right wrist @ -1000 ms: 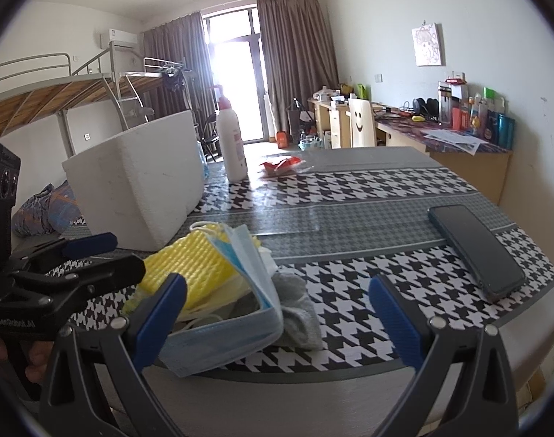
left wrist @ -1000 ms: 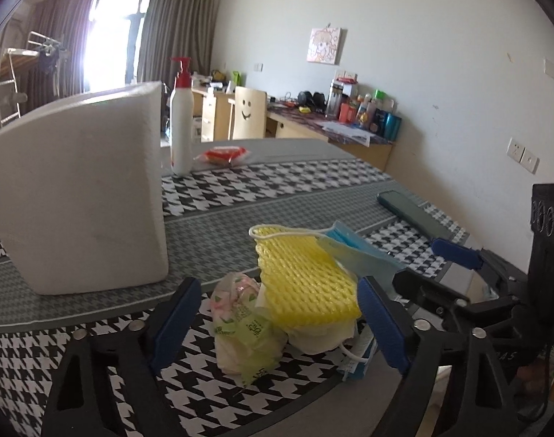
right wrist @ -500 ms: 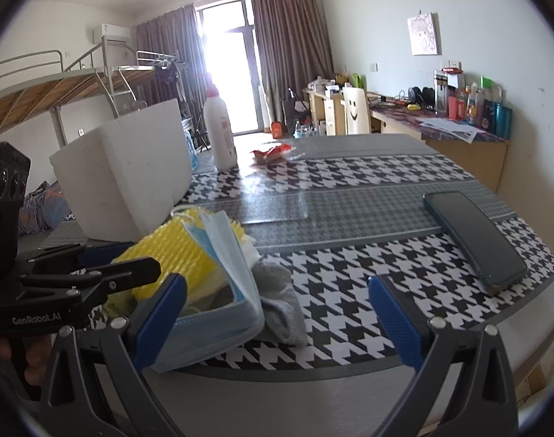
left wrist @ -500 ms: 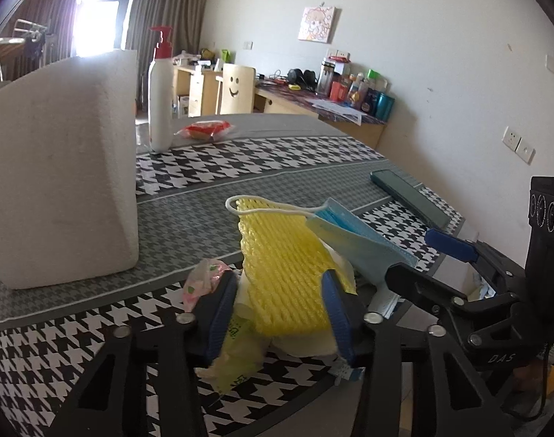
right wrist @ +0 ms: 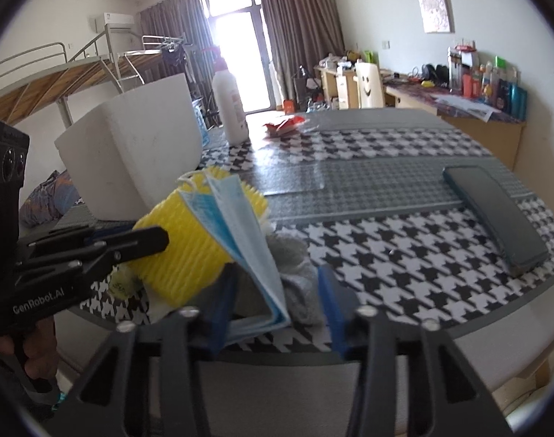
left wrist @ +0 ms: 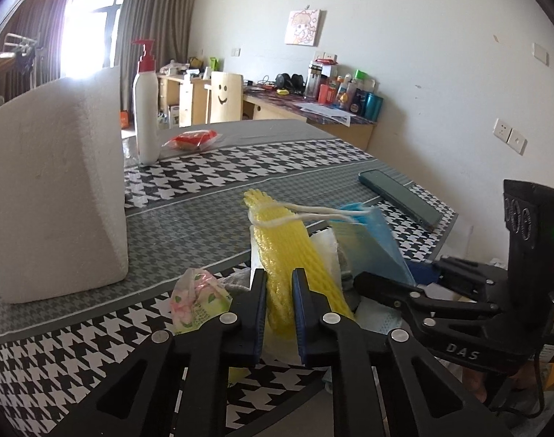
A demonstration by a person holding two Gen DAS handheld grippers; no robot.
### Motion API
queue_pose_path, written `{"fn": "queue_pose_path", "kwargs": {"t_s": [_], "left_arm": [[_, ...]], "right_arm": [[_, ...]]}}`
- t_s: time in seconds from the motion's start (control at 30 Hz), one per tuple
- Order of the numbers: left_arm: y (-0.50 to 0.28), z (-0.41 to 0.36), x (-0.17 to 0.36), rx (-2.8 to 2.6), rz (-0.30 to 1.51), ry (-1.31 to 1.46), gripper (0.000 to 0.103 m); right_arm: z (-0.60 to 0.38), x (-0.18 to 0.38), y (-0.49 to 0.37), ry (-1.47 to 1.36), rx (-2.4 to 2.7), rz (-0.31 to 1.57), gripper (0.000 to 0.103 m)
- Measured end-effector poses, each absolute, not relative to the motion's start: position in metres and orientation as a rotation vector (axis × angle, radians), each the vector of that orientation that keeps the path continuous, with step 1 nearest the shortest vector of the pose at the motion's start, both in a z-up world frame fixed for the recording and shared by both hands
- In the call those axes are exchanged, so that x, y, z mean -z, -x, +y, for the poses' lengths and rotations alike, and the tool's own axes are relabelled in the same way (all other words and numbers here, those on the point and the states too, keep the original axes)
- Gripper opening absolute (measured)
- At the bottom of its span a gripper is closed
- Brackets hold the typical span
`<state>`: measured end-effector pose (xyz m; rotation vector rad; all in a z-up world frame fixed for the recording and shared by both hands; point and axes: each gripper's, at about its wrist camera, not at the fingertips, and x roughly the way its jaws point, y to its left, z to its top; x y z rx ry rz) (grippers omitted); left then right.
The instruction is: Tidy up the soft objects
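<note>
Low in the centre of the left wrist view, the left gripper [left wrist: 280, 304] is closing, its blue pads now pinching the near end of a yellow foam net [left wrist: 286, 255], which bunches into a narrow ridge between them. A second ago those jaws stood wide around the flat net. A blue face mask [left wrist: 368, 244] lies against the net's right side, its white ear loop draped over the net's far end.

In the right wrist view, the right gripper [right wrist: 277, 304] at lower centre is also closing from fully wide. The mask's near edge [right wrist: 248, 240] and a grey cloth [right wrist: 295, 266] sit between its pads, which do not yet touch them.

The soft pile sits at the near table edge [right wrist: 386, 218], with a white foam box [left wrist: 51, 189] at left. Separating net from mask looks imminent.
</note>
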<state>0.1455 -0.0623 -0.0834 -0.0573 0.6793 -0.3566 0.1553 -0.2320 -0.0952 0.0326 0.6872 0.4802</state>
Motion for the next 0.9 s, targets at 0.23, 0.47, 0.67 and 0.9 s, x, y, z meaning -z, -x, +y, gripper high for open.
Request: {"fn": "queue_pose_path", "kwargs": {"t_s": [0.23,0.47,0.67,0.9], "left_arm": [[-0.141,-0.061,0.081,0.367,0.662,0.066,0.013],[-0.133,-0.056,0.076,0.361,0.640,0.067,0.013],[-0.118,-0.052,0.060,0.377,0.583,0.065,0.012],[-0.101,-0.042,0.036,0.342,0.522,0.053,0.012]], "right_arm": [[-0.238,0.096,-0.154,-0.046,-0.466,0.713,0.013],[-0.237,0.096,-0.150,-0.033,-0.474,0.721,0.010],[-0.240,0.081,-0.144,-0.021,-0.462,0.683,0.009],[-0.237,0.057,-0.138,-0.009,-0.449,0.633,0.009]]}}
